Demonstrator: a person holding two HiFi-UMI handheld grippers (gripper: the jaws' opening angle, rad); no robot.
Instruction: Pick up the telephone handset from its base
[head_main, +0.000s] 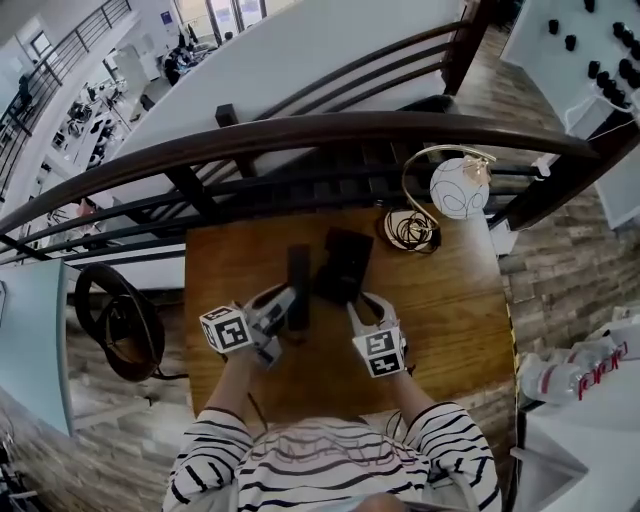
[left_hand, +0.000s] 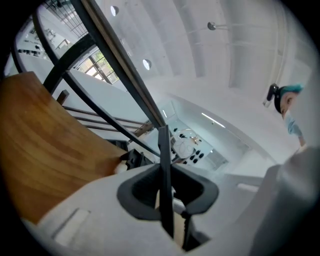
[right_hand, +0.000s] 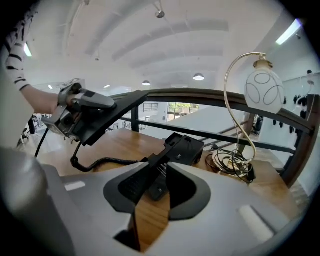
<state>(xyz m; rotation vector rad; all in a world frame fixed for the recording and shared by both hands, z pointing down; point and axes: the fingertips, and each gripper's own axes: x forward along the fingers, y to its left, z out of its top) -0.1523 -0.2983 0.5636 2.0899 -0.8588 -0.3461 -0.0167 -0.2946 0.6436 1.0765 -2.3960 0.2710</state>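
Wooden worktop (head_main: 450, 320) by a dark railing (head_main: 300, 135), with a lamp at its far right corner.
The lamp's white globe shade (head_main: 459, 188), marked with thin dark loops, hung from a curved brass arm, and a coil of dark cable (head_main: 411, 230) lay at the lamp's foot on the worktop. The railing curved past the worktop's far edge, with an open hall below it. Plastic bottles with red labels (head_main: 585, 372) showed off to the right, well apart from the worktop, beside a plank floor (head_main: 570, 260).
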